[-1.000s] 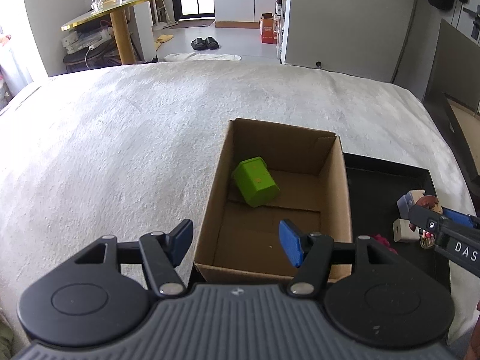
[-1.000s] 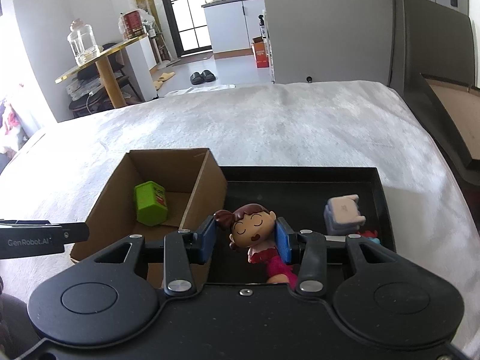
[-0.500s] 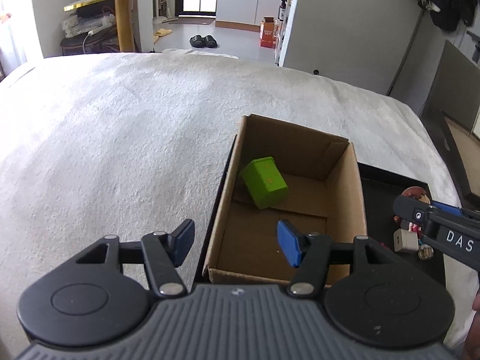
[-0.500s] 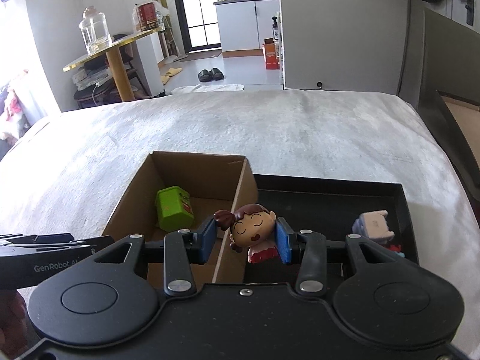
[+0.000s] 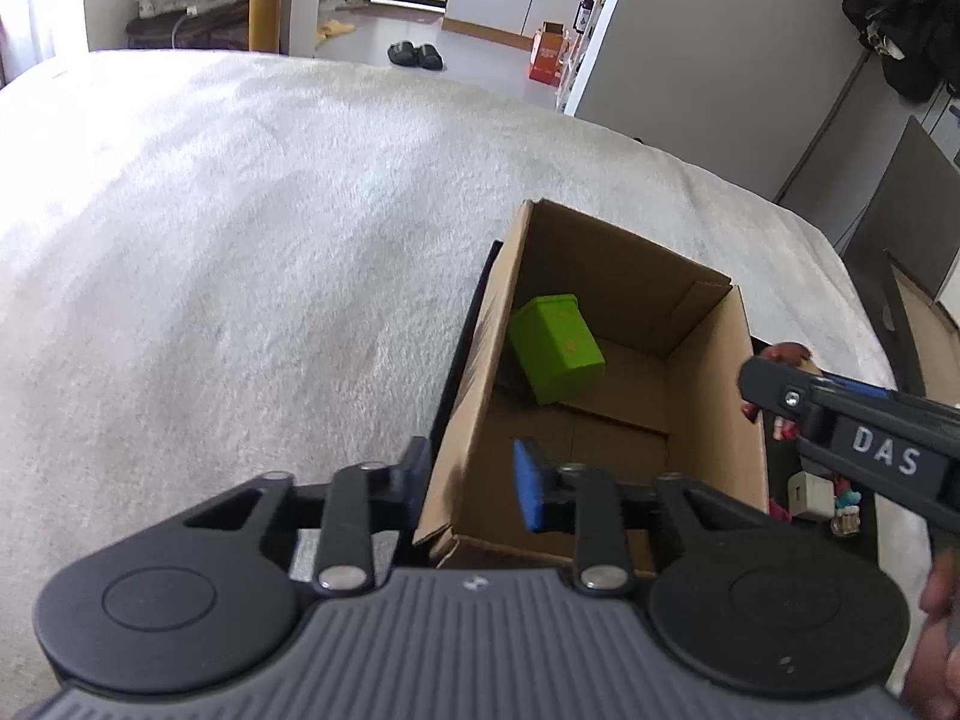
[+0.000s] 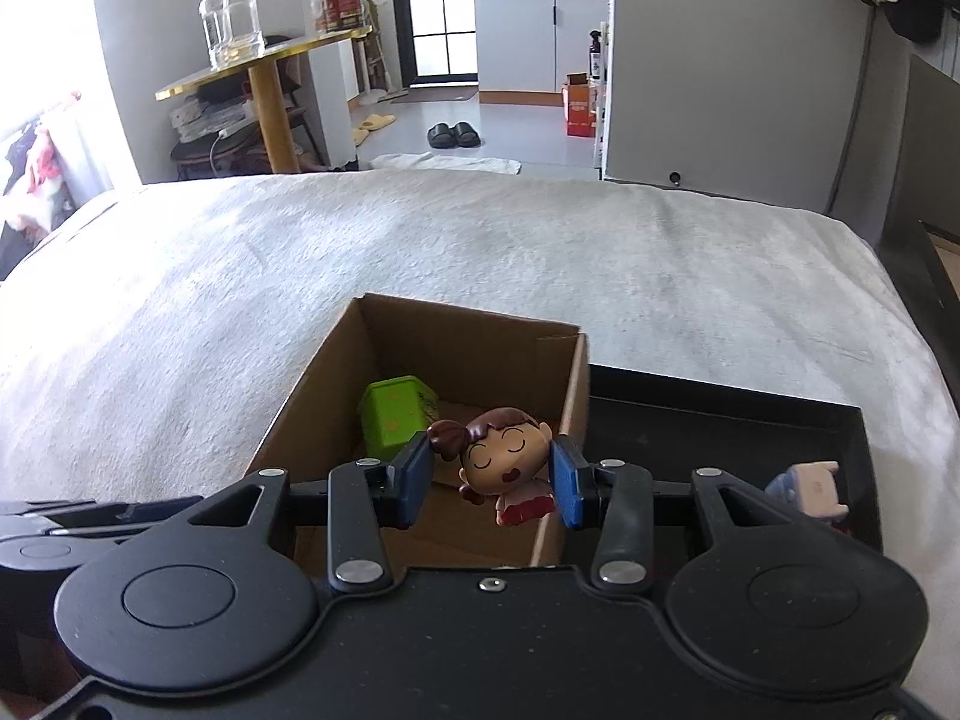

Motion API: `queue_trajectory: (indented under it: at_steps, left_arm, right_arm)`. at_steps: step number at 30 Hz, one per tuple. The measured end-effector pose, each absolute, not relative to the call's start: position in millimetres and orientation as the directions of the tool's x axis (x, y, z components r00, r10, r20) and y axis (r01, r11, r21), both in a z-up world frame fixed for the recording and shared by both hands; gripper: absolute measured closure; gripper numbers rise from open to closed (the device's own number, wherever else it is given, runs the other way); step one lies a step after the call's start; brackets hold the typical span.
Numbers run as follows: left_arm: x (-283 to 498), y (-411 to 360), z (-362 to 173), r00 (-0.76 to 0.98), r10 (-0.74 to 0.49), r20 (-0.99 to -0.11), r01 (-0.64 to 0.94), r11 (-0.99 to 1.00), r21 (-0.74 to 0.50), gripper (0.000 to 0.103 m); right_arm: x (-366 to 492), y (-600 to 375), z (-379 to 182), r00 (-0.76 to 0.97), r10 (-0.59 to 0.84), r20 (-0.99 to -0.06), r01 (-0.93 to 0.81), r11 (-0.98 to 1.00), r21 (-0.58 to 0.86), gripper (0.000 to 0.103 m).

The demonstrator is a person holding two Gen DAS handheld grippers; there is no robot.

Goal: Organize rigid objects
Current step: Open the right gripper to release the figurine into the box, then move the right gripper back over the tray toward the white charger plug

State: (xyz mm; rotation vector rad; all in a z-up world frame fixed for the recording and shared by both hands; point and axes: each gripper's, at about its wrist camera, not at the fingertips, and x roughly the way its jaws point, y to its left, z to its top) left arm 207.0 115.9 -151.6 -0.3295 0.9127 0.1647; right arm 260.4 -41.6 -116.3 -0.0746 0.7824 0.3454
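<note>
Right hand-held gripper pinches the doll figurine by its hard, light, smooth head over the cardboard box; left hand-held gripper gapes empty astride the box's wall.

One cardboard box, one green block inside it, one girl figurine, one black tray, one pale toy, two slippers.

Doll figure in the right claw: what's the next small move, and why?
Probably lower it a little and open the right claw. The doll figure already hangs over the cardboard box, beside the green block on the box floor, so a short drop should land it inside.
</note>
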Motion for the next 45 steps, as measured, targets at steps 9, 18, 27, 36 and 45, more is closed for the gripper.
queue_trajectory:
  at_steps: [9, 18, 27, 36, 45]
  left_arm:
    - [208.0, 121.3, -157.5, 0.61, -0.012, -0.792, -0.275, 0.934, -0.226, 0.094]
    - [207.4, 124.0, -159.3, 0.612, -0.024, -0.79, -0.274, 0.931, -0.241, 0.094]
    - [208.3, 124.4, -160.1, 0.609, -0.027, -0.793, -0.277, 0.929, -0.244, 0.093]
    - [205.8, 121.6, -156.2, 0.61, -0.014, -0.793, -0.273, 0.935, -0.226, 0.093]
    - [204.2, 108.6, -143.7, 0.601, 0.035, -0.799, -0.276, 0.947, -0.166, 0.091]
  right_arm:
    - [269.0, -18.9, -122.9, 0.644, 0.268, -0.717, -0.367, 0.93, 0.018, 0.061]
    - [270.9, -2.0, -131.1, 0.636, 0.263, -0.725, -0.389, 0.921, -0.007, 0.061]
    - [269.4, -11.6, -126.7, 0.649, 0.227, -0.726, -0.354, 0.935, -0.024, 0.055]
    - [258.2, -27.3, -122.5, 0.656, 0.234, -0.718, -0.338, 0.941, -0.003, 0.045]
    - [253.3, -59.7, -119.5, 0.659, 0.248, -0.71, -0.306, 0.951, 0.048, 0.042]
